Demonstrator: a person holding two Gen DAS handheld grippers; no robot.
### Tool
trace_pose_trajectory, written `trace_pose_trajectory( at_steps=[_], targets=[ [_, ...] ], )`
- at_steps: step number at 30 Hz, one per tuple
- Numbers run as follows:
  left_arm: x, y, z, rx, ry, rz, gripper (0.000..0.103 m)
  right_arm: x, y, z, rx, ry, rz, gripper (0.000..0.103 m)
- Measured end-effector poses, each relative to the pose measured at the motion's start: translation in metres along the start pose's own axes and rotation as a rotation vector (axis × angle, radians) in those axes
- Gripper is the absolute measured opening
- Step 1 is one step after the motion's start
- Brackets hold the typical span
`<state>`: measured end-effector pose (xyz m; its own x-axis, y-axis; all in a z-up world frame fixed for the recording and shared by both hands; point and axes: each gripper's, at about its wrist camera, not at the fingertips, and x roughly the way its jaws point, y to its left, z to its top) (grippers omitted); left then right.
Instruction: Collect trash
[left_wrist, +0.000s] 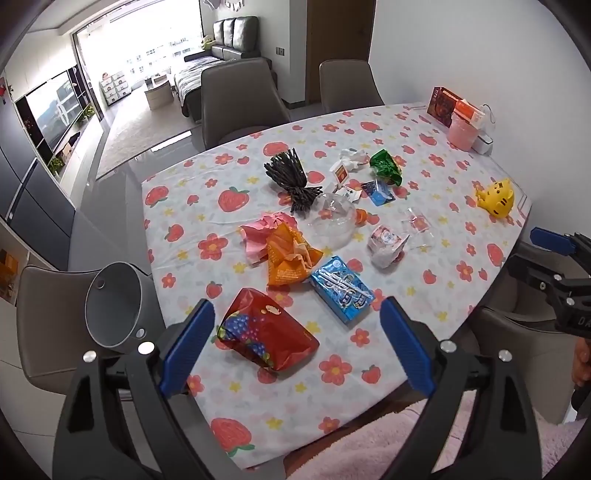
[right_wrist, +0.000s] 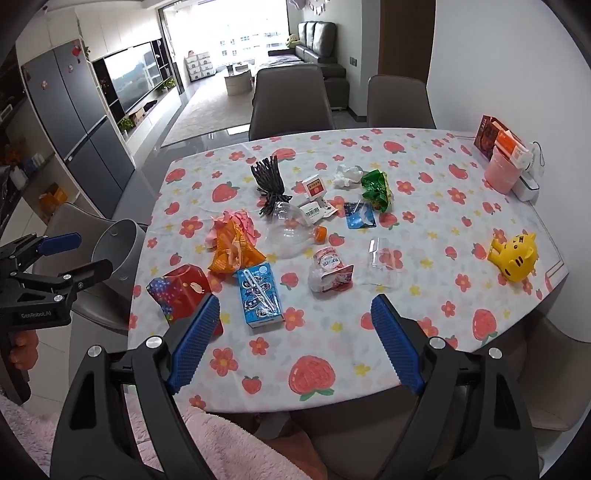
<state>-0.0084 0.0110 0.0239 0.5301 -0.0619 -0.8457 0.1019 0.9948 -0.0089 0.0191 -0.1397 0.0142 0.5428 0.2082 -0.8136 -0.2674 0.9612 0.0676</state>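
Observation:
Trash lies spread over a table with a strawberry-print cloth (left_wrist: 454, 295). Nearest me is a red fruit-print bag (left_wrist: 267, 338) (right_wrist: 183, 291), then a blue drink carton (left_wrist: 341, 290) (right_wrist: 260, 295), an orange wrapper (left_wrist: 290, 260) (right_wrist: 234, 249), a clear plastic bottle (left_wrist: 332, 221) (right_wrist: 290, 230), a crumpled white cup (left_wrist: 386, 245) (right_wrist: 328, 271), a green wrapper (left_wrist: 386, 166) (right_wrist: 376, 188) and a bundle of dark sticks (left_wrist: 291, 177) (right_wrist: 269, 182). My left gripper (left_wrist: 297, 347) hovers open above the red bag. My right gripper (right_wrist: 295, 343) hangs open over the near table edge, nothing between its pads.
A grey bin (left_wrist: 118, 306) (right_wrist: 118, 247) stands on a chair at the table's left. A yellow cat toy (left_wrist: 496, 197) (right_wrist: 515, 254), a pink cup (left_wrist: 461, 131) and boxes (right_wrist: 491, 136) sit on the right side. Two chairs (left_wrist: 240, 99) stand behind the table.

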Motion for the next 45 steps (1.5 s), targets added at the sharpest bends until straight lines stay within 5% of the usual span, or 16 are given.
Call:
trace_pose_trajectory(
  at_steps=[15,45],
  targets=[
    [-0.0087,-0.0074,0.0087,0.024,-0.009,-0.064,0.091,-0.0034,0.0025,-0.0002,-0.004,0.005,0.03,0.081],
    [-0.0101,-0.01,0.0083,0.025,-0.012,-0.065,0.091,-0.0028,0.004,0.0019,-0.002,0.008,0.037,0.081]
  ],
)
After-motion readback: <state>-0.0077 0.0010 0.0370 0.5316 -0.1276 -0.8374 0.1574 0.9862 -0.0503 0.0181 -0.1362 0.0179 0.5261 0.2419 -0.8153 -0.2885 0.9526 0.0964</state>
